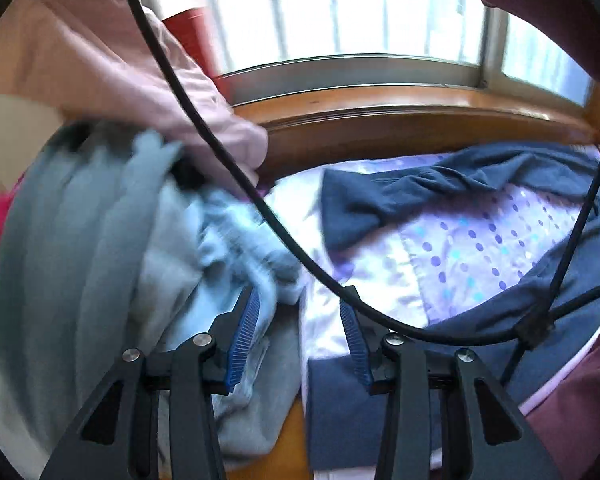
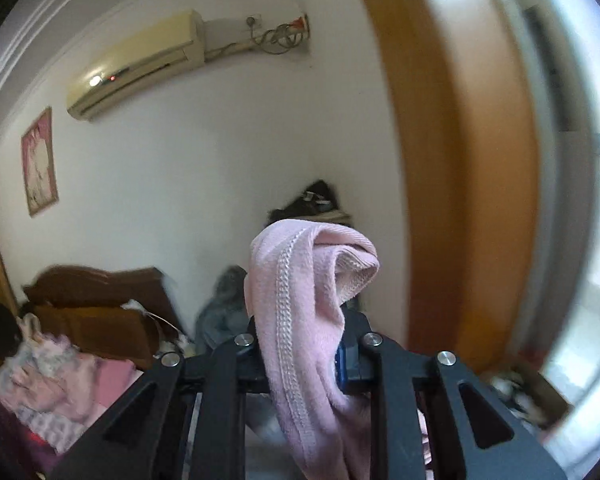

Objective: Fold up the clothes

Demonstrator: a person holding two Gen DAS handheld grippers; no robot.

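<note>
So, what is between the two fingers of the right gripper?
A pink knitted garment lies between them: the right gripper is clamped on its bunched fabric, which drapes over and hangs below. The right wrist view shows this.

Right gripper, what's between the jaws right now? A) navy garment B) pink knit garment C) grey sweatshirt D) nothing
B: in the right wrist view the right gripper is clamped on a pink knit garment, which folds over above the jaws and hangs down below them.

Pink garment [image 2: 300,312] hides the right tongs' [image 2: 300,356] left pad.
</note>
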